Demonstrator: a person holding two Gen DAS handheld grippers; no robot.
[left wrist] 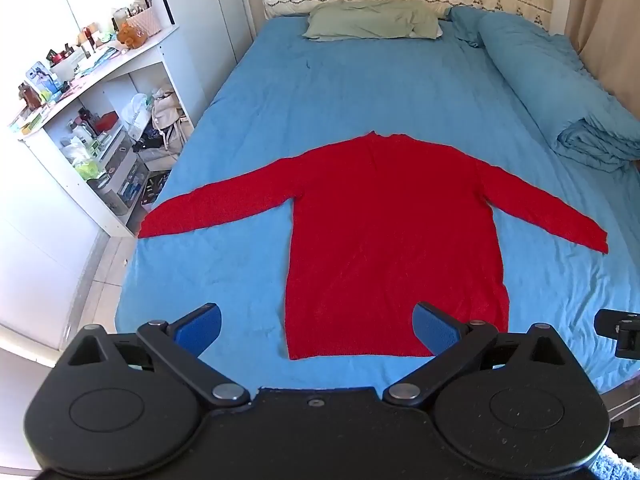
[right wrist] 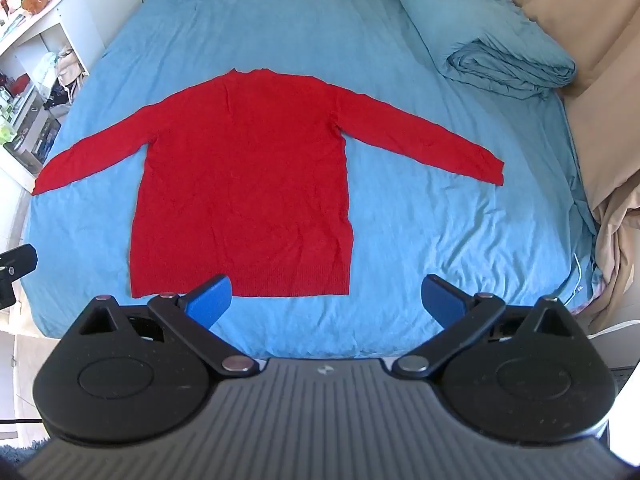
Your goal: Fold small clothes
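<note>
A red long-sleeved knit sweater (left wrist: 394, 236) lies flat and face-down-or-up, I cannot tell which, in the middle of my light-blue bed sheet (left wrist: 340, 92), sleeves spread to both sides, neckline toward the headboard and ribbed hem nearest me. My left gripper (left wrist: 317, 326) hovers above the hem with its blue-padded jaws wide apart and nothing between them; my right gripper (right wrist: 327, 298) hangs just short of the hem's right corner, jaws likewise spread and bare. A pale-green pillow (left wrist: 374, 20) rests at the head of the bed, beside a rolled blue duvet (left wrist: 560, 96) along the right edge. Left of the bed, a white open shelf unit (left wrist: 100, 92) holds a pink basket (left wrist: 146, 20) of brushes, bottles and boxes; no label on them is legible. A beige curtain (right wrist: 600, 80) drapes on the right.
</note>
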